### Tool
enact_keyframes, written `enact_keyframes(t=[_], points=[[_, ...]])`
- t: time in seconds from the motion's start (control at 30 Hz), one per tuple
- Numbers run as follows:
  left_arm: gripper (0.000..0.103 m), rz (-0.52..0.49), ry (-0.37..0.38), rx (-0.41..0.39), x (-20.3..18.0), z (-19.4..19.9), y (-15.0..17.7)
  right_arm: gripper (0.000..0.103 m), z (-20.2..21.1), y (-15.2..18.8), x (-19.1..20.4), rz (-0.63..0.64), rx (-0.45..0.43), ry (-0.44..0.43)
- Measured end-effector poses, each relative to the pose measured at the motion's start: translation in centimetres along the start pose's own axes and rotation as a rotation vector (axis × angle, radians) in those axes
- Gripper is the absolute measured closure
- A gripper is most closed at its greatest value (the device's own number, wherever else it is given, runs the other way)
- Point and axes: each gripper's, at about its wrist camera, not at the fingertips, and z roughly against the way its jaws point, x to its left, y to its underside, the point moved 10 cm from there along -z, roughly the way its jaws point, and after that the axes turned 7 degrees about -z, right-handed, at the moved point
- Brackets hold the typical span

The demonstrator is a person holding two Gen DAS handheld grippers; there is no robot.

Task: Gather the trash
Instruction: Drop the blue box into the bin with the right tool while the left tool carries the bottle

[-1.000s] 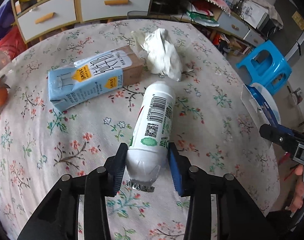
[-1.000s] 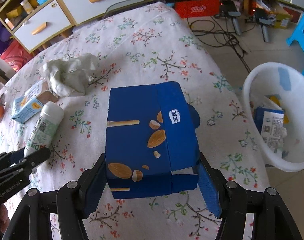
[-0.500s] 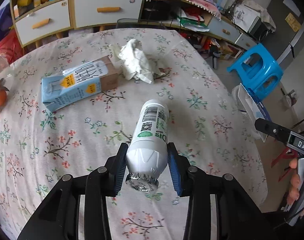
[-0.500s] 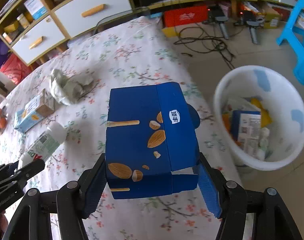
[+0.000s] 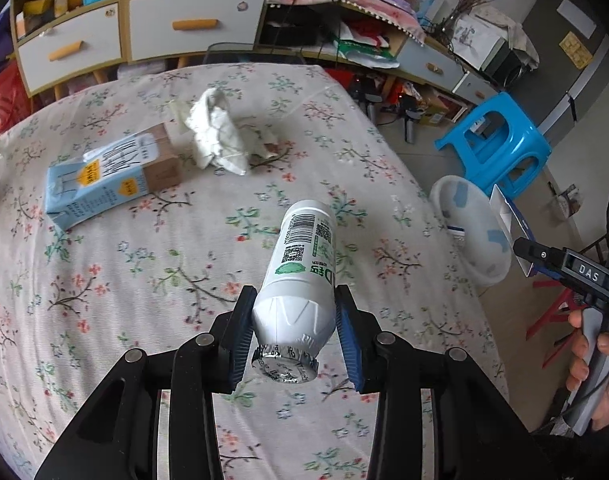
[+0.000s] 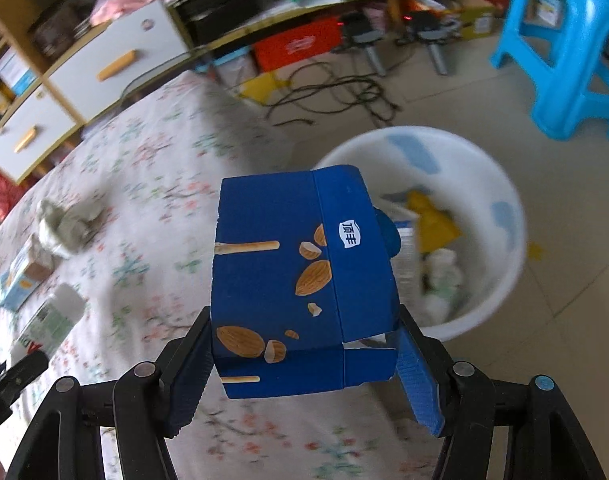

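Note:
My left gripper [image 5: 291, 334] is shut on a white plastic bottle [image 5: 300, 272] with a green label and holds it above the floral tablecloth [image 5: 152, 264]. My right gripper [image 6: 304, 364] is shut on a dark blue snack box [image 6: 300, 280] printed with almonds, held at the table's edge beside the white trash bin [image 6: 500, 216]. The bin holds several pieces of trash and also shows in the left wrist view [image 5: 470, 228]. A light blue milk carton [image 5: 108, 174] and a crumpled white paper [image 5: 220, 140] lie on the table.
A blue plastic stool [image 5: 500, 140] stands on the floor behind the bin, also in the right wrist view [image 6: 564, 52]. A cabinet with white drawers [image 5: 136, 28] runs along the back. Cables [image 6: 344, 96] lie on the floor.
My left gripper has lifted the bottle off the table and moved right toward the bin. My right gripper has carried the blue box right, off the table toward the bin.

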Motion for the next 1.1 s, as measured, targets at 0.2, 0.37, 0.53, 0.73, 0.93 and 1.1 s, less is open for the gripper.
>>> enact_keyframes(t=[0.2,0.37,0.53,0.73,0.93,1.1], points=[[0.062,-0.007,0.024,-0.008,-1.6,-0.1,-0.3,0.031,0.8,-1.4,-3.4,-0.059,-0.034,0.022],[0.062,-0.018,0.041,-0.013,-3.3,-0.3,-0.4,0.018,1.2,-2.2,-6.0,-0.113,-0.056,0.034],[0.062,-0.032,0.059,-0.010,-5.3,-0.9,-0.7,0.018,1.7,-2.0,-7.5,-0.129,-0.050,0.034],[0.062,-0.075,0.097,-0.025,-8.9,-1.7,-1.3,0.018,2.8,-1.2,-8.9,-0.110,-0.049,0.045],[0.062,-0.146,0.117,-0.019,-13.3,-3.2,-1.8,0.018,3.3,-0.7,-10.3,-0.056,-0.054,0.084],[0.062,-0.177,0.136,-0.010,-16.7,-4.8,-2.7,0.017,3.6,-0.6,-11.8,-0.062,-0.050,0.091]])
